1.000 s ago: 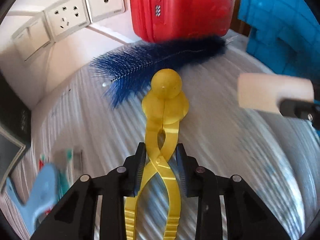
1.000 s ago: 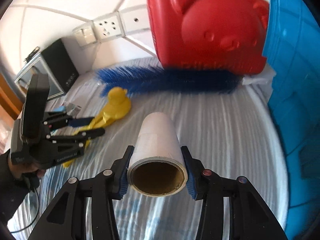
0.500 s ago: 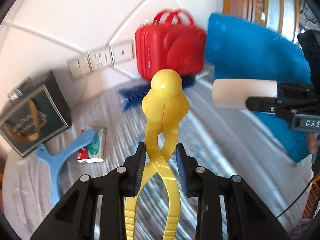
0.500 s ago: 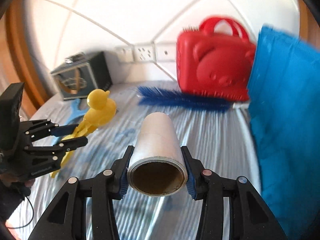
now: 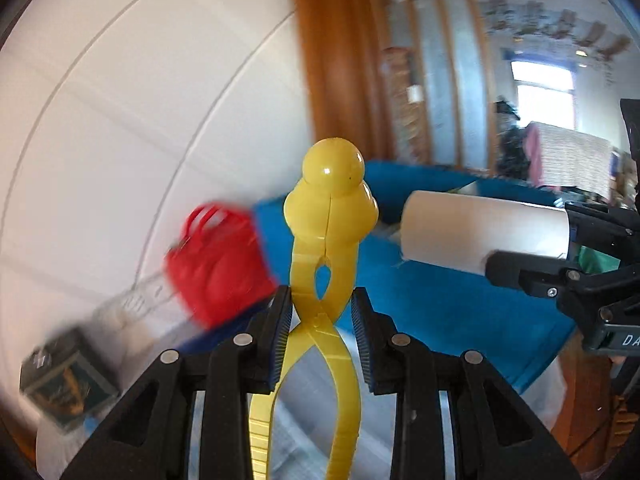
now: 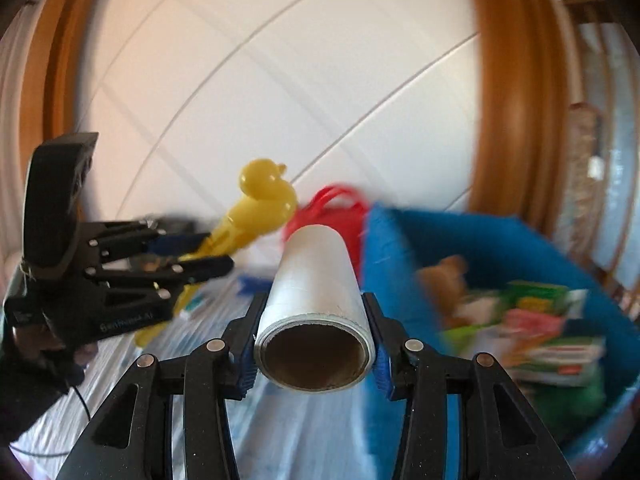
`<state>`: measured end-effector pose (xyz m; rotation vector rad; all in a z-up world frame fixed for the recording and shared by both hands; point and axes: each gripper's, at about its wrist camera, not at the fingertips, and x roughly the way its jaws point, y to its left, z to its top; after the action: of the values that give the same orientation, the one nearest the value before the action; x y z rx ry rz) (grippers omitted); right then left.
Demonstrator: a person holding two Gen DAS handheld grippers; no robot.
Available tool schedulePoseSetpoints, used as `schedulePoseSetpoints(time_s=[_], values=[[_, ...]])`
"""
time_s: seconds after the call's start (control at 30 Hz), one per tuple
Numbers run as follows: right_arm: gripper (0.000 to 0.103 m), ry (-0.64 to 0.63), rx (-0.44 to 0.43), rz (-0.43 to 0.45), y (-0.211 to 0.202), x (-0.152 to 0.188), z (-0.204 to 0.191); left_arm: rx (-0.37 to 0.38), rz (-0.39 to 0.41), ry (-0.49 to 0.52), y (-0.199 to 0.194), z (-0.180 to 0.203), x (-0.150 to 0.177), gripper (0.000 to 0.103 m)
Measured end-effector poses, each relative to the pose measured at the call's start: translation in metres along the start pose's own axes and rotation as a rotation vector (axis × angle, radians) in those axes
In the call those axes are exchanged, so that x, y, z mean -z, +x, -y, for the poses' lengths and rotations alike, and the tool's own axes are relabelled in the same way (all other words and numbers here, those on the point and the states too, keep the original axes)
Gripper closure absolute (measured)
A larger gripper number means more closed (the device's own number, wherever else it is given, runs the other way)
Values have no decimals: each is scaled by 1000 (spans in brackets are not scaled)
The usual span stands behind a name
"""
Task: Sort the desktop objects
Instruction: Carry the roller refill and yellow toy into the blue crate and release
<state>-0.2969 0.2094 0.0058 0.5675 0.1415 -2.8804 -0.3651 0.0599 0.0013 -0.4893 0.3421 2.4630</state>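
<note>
left gripper (image 5: pixel 320 312) jaws clamped on glossy yellow plastic duck tongs (image 5: pixel 330 216), right gripper (image 6: pixel 312 332) jaws gripping smooth white cardboard-cored roll (image 6: pixel 316 292)

The bench (image 6: pixel 304 432) wore a pale cloth with fine blue-grey stripes, seen in both wrist views only as a blurred band low in the picture. At about 3 o'clock in the right wrist view a blue bin (image 6: pixel 400 280) stood on it, with packets and a brown thing inside — too smeared to name. At about 12 o'clock, just beside the bin's near wall, stood a red case (image 6: pixel 344 204) with looped handles. In the left wrist view the red case (image 5: pixel 216 264) showed at 9 o'clock, and a dark box (image 5: pixel 68 380) sat at 8 o'clock near the bench's edge — well apart from the bin (image 5: pixel 440 304).
</note>
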Motion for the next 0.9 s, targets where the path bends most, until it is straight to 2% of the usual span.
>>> schedulePoseSetpoints(time_s=[0.13,0.33,0.53,0.63,0.7,0.73,0.77,0.8,0.87,0.9], values=[[59,33,91,35,-34,-8,62,71,61,26,25,62,-49,73],[59,78,179,52,-42,-18,146,115,62,57,82,123,-98,73],[59,144,217,37,-31,-18,206,70,29,53,124,152,-125,73],[59,178,230,28,-26,-15,229,18,12,49,130,166,-131,71],[57,194,246,19,-21,-14,241,-63,-5,51,135,173,-136,50],[52,206,253,14,-19,-13,248,-98,-3,52,133,175,-135,27],[27,232,267,27,-20,-13,253,-133,9,55,129,179,-136,19],[11,249,279,47,-24,-11,258,-183,38,64,122,183,-137,16],[7,259,323,99,-36,-8,265,-225,72,82,108,191,-137,0],[7,261,330,106,-42,-7,266,-241,87,88,103,194,-136,0]])
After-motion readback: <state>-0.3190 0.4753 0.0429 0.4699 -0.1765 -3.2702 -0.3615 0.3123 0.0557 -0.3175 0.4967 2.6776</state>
